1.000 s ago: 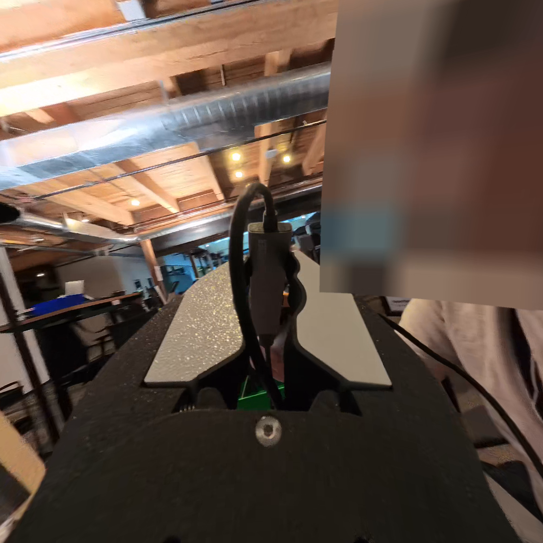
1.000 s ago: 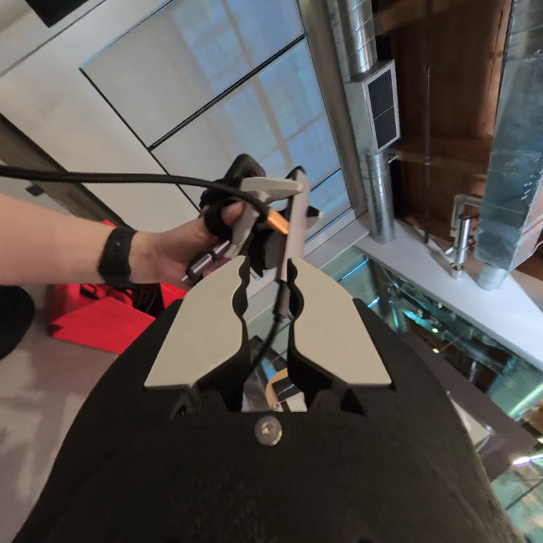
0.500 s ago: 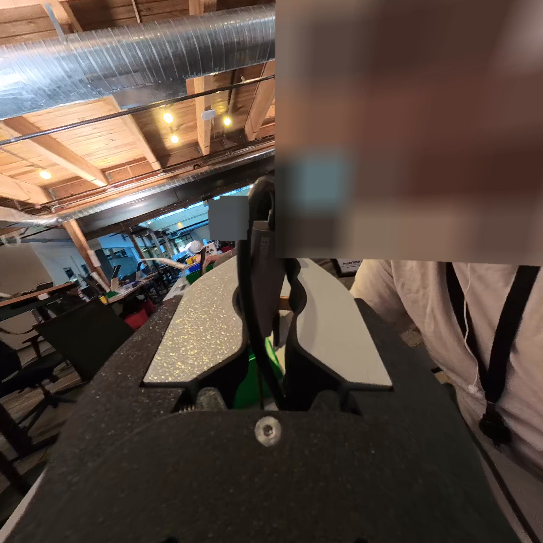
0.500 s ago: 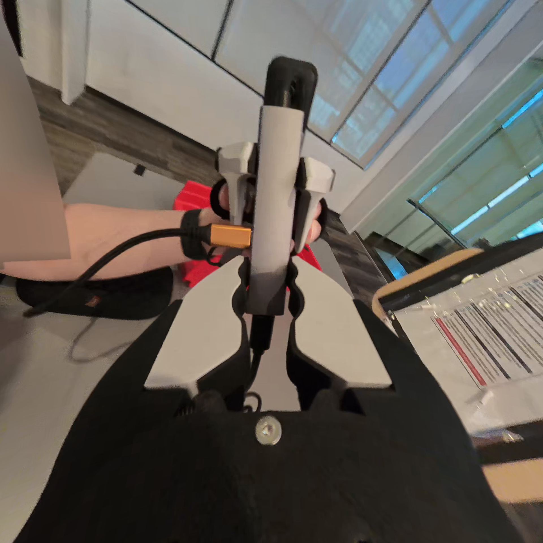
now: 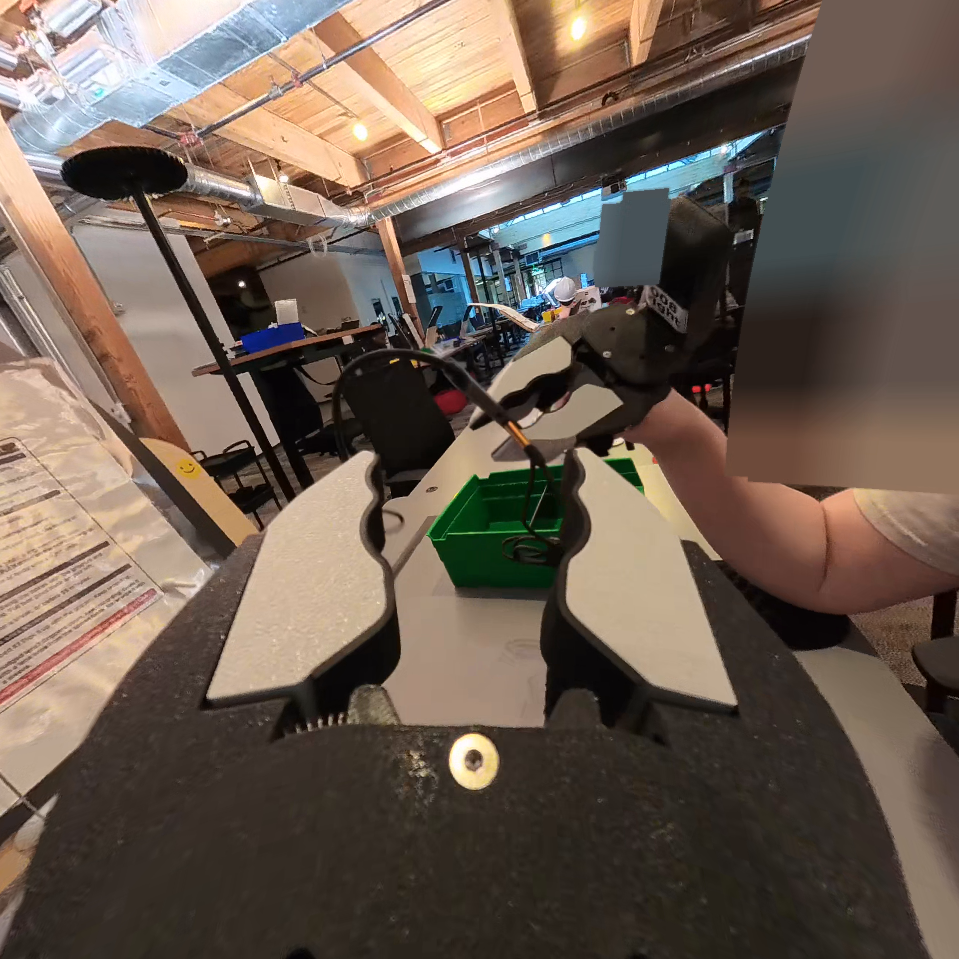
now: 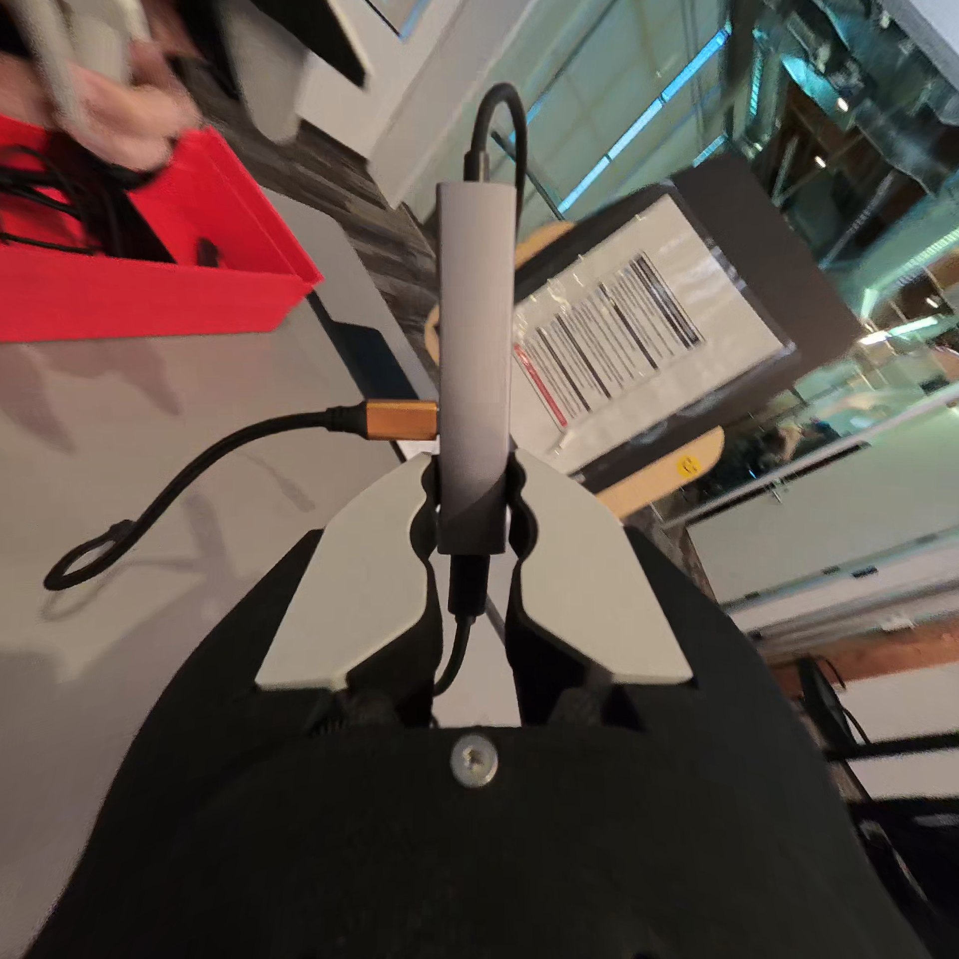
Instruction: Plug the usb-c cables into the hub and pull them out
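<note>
My right gripper is shut on the near end of a slim grey hub that points straight away from it. An orange USB-C plug sits in the hub's left side, and its black cable loops down to the left. A black plug sits in the hub's near end, between my fingers. My left gripper is wide open and empty. It faces my right gripper, which is held above a green bin. The orange plug shows there too.
The green bin stands on a grey table, and a black cable hangs into it. A red bin holds black cables. A laminated sheet stands at the left. A person's arm reaches in from the right. One gripper's finger ends stand about 12 cm off the other's.
My left gripper was shut on the hub and has now opened, let it go and drawn back. My right gripper has closed on the hub and keeps it, with the orange plug still in it.
</note>
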The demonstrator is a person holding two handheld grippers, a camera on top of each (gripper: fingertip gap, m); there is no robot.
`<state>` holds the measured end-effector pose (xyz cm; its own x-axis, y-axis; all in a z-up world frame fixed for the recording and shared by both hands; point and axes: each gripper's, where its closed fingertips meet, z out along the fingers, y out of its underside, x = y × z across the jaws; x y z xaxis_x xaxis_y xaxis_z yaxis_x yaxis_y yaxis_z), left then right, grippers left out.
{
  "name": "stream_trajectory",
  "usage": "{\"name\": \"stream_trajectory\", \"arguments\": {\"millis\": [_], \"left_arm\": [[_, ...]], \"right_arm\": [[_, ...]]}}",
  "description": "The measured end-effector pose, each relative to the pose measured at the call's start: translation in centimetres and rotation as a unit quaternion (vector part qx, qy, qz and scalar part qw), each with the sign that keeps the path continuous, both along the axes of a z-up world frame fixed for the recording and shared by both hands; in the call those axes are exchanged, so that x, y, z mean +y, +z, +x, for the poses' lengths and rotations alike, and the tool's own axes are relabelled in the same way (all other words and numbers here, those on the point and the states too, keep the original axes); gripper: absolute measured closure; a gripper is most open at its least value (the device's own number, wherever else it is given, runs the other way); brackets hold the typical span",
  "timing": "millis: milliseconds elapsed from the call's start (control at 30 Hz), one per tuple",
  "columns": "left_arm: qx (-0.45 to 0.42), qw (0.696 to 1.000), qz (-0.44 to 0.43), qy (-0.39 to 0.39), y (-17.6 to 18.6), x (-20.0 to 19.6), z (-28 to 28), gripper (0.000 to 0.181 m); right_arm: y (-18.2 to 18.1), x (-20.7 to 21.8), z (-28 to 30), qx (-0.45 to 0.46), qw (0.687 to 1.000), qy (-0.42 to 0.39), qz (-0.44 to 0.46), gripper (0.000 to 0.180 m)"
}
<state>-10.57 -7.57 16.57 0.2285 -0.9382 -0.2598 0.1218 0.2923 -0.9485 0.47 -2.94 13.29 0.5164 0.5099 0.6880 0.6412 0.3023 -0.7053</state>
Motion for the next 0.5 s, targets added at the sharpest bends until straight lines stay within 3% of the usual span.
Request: {"name": "stream_trajectory", "arguments": {"millis": [300, 500], "left_arm": [[0.020, 0.999, -0.039, 0.020, -0.3, 0.6, 1.2, 0.114], [0.031, 0.999, -0.024, -0.004, 0.0, -1.0, 1.8, 0.116]], "right_arm": [[1.8, 1.8, 4.4, 0.051, 0.997, -0.049, 0.017, 0.155], [9.4, 4.0, 9.9, 0.053, 0.994, -0.056, 0.072, 0.155]]}}
